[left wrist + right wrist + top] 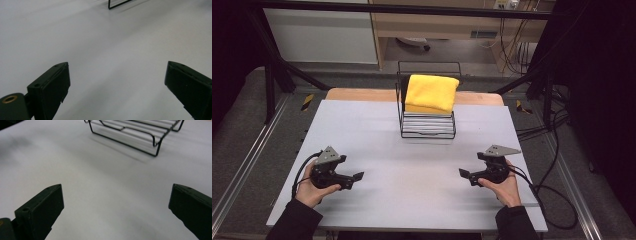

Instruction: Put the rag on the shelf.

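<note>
Both hands are resting low on the flat grey table (412, 150), pointing inward; the left gripper (357, 176) and right gripper (463, 173) are gaping wide, holding nothing.

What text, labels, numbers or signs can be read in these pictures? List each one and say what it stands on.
No text can be read.
A pale label on the wooden cabinet behind the table: too small and blurred to read.
Yellow-and-black hazard stripes on the floor frame: a marking, no words.
The yellow towel, the wire rack, the table and both grippers carry no lettering that shows.
</note>
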A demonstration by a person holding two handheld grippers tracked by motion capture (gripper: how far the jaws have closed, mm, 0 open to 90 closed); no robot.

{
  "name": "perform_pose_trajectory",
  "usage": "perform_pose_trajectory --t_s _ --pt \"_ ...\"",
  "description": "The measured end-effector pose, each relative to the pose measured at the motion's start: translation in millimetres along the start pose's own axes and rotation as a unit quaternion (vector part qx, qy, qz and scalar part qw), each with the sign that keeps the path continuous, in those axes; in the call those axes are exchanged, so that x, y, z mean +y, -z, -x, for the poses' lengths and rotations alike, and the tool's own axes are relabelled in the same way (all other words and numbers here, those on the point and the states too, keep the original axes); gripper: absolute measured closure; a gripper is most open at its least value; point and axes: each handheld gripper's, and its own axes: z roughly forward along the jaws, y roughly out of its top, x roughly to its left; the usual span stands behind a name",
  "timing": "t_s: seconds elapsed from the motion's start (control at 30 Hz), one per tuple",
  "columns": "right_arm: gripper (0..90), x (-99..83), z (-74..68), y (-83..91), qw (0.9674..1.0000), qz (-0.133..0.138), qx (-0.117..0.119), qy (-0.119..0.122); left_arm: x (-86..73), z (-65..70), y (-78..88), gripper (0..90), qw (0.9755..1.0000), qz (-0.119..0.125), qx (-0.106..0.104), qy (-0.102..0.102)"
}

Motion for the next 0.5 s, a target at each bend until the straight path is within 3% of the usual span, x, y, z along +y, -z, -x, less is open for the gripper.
perform_pose_trajectory --t_s 0.1,0.23,0.33,0.5 --pt "0.7 -10.5 4.5 5.5 1.0000 -0.002 -0.010 -0.001 -7.2 -2.4 1.0 6.3 1.0000 0.000 0.003 0.002" --pt "0.7 -27.0 9.7 14.0 1.0000 -0.006 0.001 -0.007 -16.2 -5.0 0.8 6.6 0.9999 0.002 0.007 0.009" --pt "0.8 -37.1 13.0 16.6 0.9997 -0.016 0.004 -0.015 -21.7 -4.5 -1.1 7.0 0.9999 -0.011 0.009 0.003" --pt "0.7 -44.6 15.5 18.8 0.9996 -0.021 0.003 -0.018 -24.2 -5.4 0.8 7.0 0.9999 -0.011 0.008 0.003"
